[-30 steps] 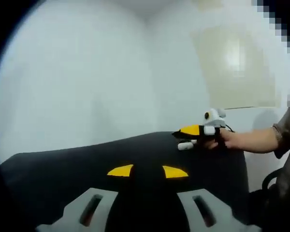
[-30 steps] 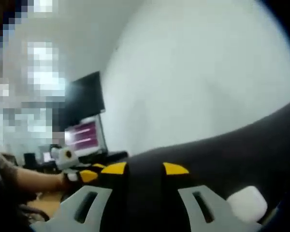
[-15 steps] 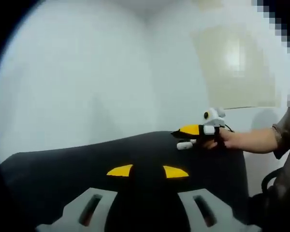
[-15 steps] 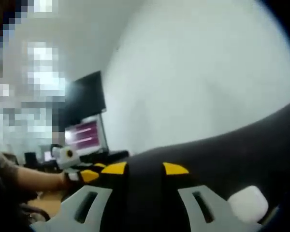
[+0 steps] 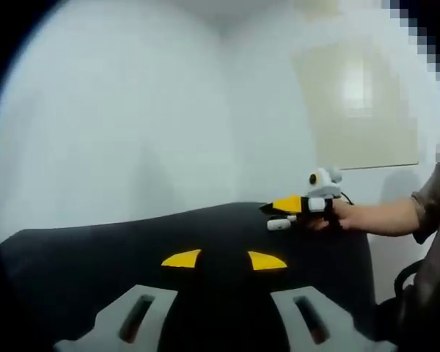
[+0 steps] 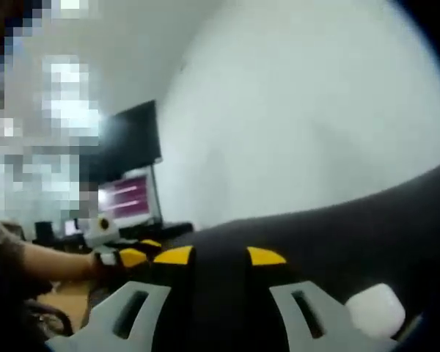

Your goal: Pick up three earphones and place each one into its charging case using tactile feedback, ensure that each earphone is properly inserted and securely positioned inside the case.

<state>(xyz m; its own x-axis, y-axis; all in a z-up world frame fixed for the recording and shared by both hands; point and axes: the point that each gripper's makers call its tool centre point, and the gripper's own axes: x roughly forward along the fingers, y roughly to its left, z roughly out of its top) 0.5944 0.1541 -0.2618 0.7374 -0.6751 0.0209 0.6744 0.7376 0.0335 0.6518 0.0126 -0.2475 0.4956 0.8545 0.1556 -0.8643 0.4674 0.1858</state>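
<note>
My left gripper (image 5: 224, 259) hovers over the black table (image 5: 95, 257), open, with nothing between its yellow-tipped jaws. My right gripper (image 5: 293, 205) comes in from the right of the left gripper view at the table's far edge, held by a hand (image 5: 363, 218). A small white object (image 5: 279, 224), blurred, lies just beneath it. In the right gripper view, my right gripper (image 6: 220, 256) is open and empty above the table (image 6: 337, 235). A white charging case (image 6: 376, 309) lies to its lower right. The left gripper (image 6: 128, 257) shows at the left of that view.
Pale walls (image 5: 132, 110) rise behind the table. A dark monitor (image 6: 128, 139) and a lit screen (image 6: 125, 202) stand on a desk to the left in the right gripper view. A person's sleeve (image 5: 433, 205) is at the right edge of the left gripper view.
Both views have shifted slightly with the hands. In the left gripper view the right gripper sits a little lower. Both grippers stay open and empty.
</note>
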